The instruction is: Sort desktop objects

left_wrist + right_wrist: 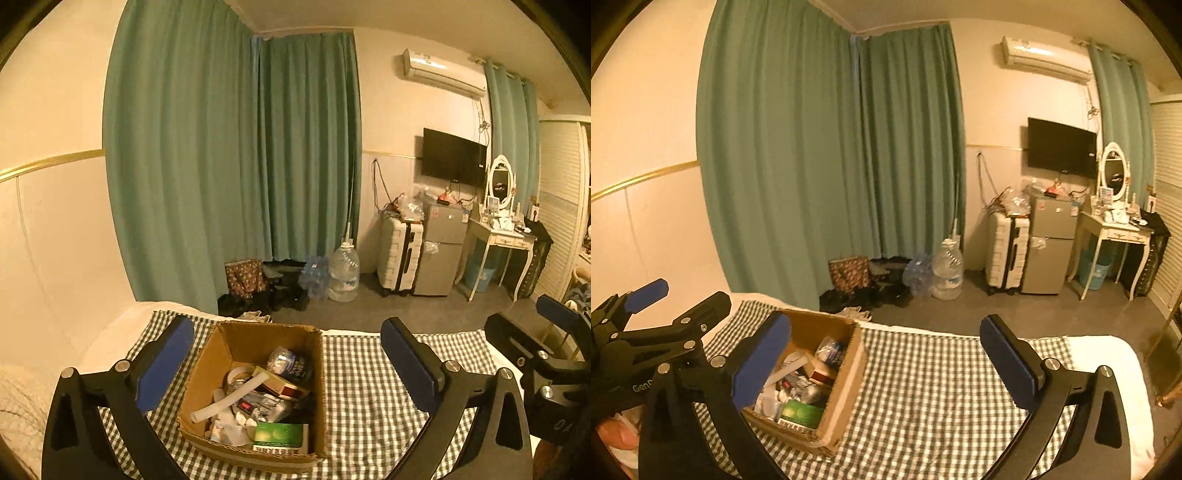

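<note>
An open cardboard box [221, 354] stands on a green checked cloth [362, 384] on a bed. It holds several small things: a white tube [229, 398], a tape roll [238, 374], a dark blue pouch [293, 363], a green packet [282, 435]. My left gripper [288, 360] is open and empty, held above the box with its jaws on either side. My right gripper [886, 356] is open and empty, to the right of the box [846, 384], over the cloth [931, 387]. Each gripper shows at the edge of the other's view.
The bed ends just beyond the box; the floor beyond holds bags [245, 277], water bottles [343, 273], a suitcase [400, 254], a small fridge [441, 251] and a dressing table [502, 240]. Green curtains [229, 158] hang behind. A wall lies to the left.
</note>
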`<state>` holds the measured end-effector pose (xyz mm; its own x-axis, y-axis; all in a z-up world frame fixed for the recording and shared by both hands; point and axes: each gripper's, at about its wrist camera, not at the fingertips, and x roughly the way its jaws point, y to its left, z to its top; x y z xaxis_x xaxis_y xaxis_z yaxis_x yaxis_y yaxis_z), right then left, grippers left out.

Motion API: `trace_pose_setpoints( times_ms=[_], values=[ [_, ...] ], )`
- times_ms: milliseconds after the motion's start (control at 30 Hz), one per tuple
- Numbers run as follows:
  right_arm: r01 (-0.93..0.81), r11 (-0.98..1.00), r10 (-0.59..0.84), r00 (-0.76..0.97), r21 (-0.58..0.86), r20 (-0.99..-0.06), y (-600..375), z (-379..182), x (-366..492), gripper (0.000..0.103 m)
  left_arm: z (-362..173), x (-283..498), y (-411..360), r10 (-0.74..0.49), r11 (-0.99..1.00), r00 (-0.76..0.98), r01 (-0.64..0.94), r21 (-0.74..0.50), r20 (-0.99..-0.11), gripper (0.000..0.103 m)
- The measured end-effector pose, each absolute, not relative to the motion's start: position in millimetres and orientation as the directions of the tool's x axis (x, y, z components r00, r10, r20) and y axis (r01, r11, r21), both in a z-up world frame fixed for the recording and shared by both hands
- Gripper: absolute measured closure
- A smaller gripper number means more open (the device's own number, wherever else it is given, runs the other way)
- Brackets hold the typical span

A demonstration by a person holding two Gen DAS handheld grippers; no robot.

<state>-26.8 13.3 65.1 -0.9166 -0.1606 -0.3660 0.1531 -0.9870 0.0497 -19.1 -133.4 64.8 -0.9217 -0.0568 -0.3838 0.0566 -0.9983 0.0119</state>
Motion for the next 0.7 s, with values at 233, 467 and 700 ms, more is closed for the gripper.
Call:
trace_pose_setpoints(
  times_ms=[233, 467, 700],
  values=[
    [0.107, -0.994, -0.109, -0.932, 0.025, -0.345, 40.5, 76.9, -1.2, 0.000, 67.8, -1.6, -106.3, -0.027, -0.999, -0.928, 0.033, -0.010, -0.371, 0.000],
    [0.037, -0.999, -0.044, -0.944, 0.027, -0.328, 82.9, 82.1, 20.9, 0.000, 69.5, 6.1, -68.2, 0.005, -1.000, -0.930, -0.009, 0.008, -0.366, 0.000],
    [-0.036, -0.999, 0.032, -0.944, 0.006, -0.327, 125.2, 83.6, 37.1, 0.000, 64.4, 5.1, -34.1, 0.043, -0.999, -0.925, -0.048, 0.002, -0.377, 0.000]
  ],
)
